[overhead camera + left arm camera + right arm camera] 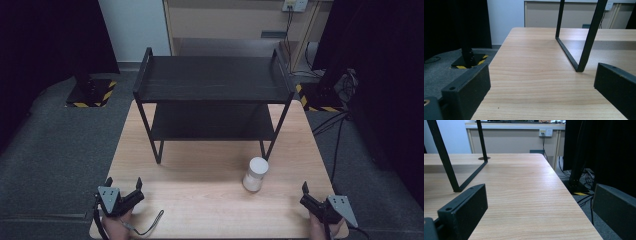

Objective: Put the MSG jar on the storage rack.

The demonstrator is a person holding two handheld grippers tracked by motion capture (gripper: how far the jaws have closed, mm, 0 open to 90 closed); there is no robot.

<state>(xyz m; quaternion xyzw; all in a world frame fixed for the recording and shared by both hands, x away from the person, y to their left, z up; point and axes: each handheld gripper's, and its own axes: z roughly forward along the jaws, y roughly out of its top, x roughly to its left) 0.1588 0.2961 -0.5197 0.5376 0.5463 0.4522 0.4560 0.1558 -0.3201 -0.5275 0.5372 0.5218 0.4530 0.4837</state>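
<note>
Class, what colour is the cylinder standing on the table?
White; the cylinder shows best in the high view.

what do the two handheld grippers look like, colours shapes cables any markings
Both the left gripper and right gripper are black, each with two blocky, flat-sided jaws and a grey three-cornered plate on top dotted with small holes. A thin dark cable loops from the left one across the wooden table. No sleeves can be made out.

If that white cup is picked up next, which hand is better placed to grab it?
Probably the right. The cup stands right of the table's middle, nearer the right tool than the left tool. Both tools rest open at the near edge, and bare tabletop lies between the right one and the cup.
</note>
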